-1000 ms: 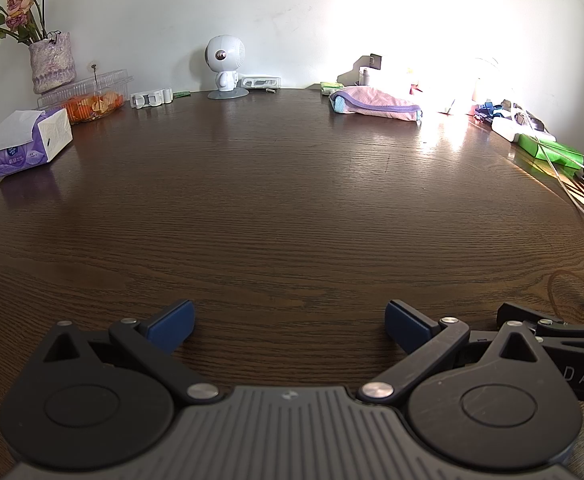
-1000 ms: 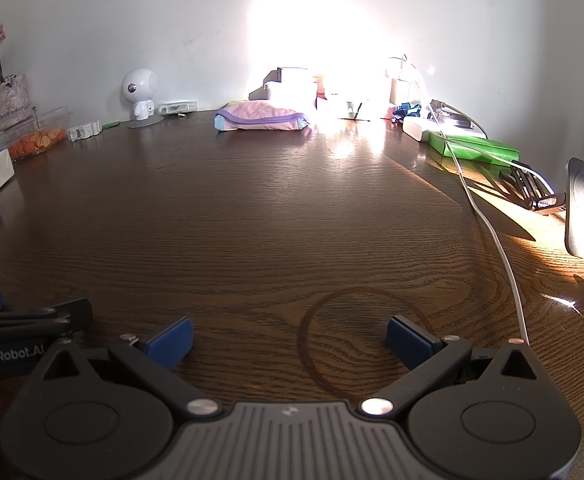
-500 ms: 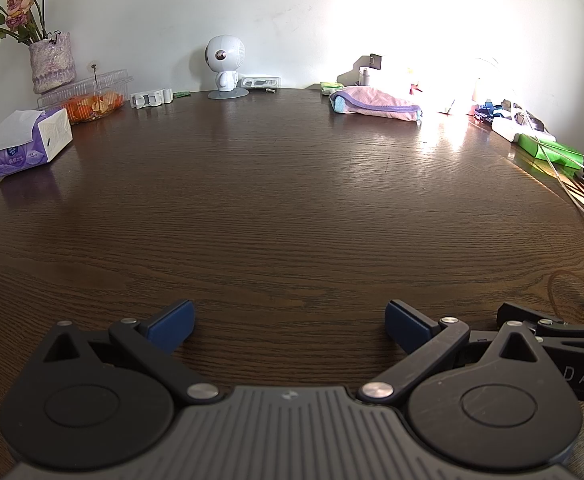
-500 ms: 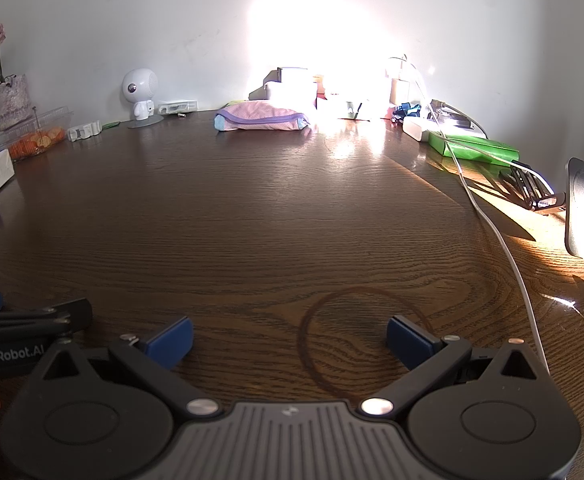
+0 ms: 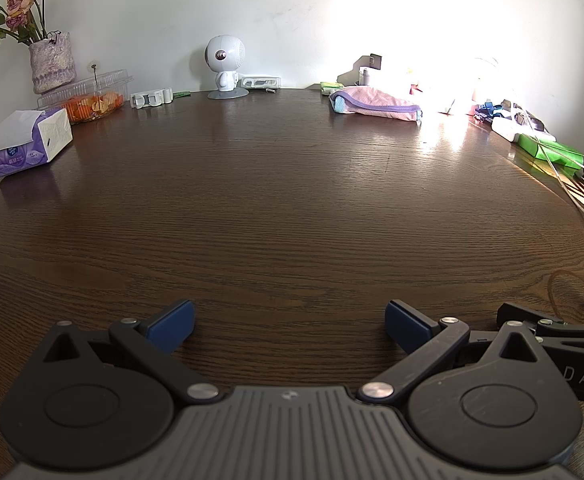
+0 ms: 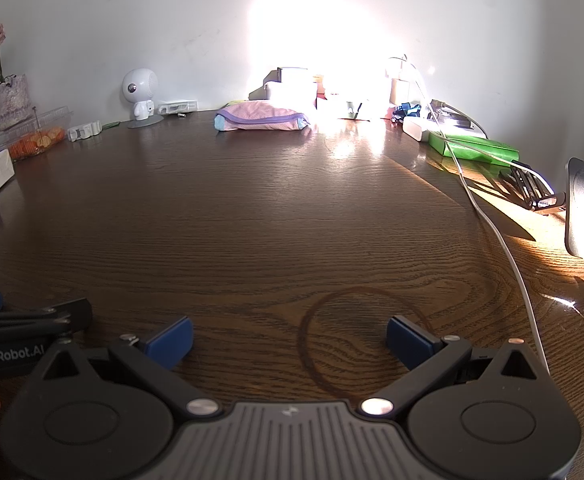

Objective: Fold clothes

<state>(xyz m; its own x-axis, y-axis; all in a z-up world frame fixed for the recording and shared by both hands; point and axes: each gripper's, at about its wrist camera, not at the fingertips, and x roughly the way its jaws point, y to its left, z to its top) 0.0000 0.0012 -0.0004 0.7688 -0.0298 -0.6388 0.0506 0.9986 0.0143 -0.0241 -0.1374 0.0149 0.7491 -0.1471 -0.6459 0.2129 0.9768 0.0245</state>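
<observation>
Both grippers unmoved, left gripper and right gripper jaws apart, white cable shifted slightly

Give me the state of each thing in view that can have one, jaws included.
left gripper: jaws open, empty, low over the table
right gripper: jaws open, empty
pink garment: folded, lying at the far edge of the table
tissue box: open, a tissue sticking out
clear food container: lid shut, orange food inside
white cable: slack across the table
</observation>
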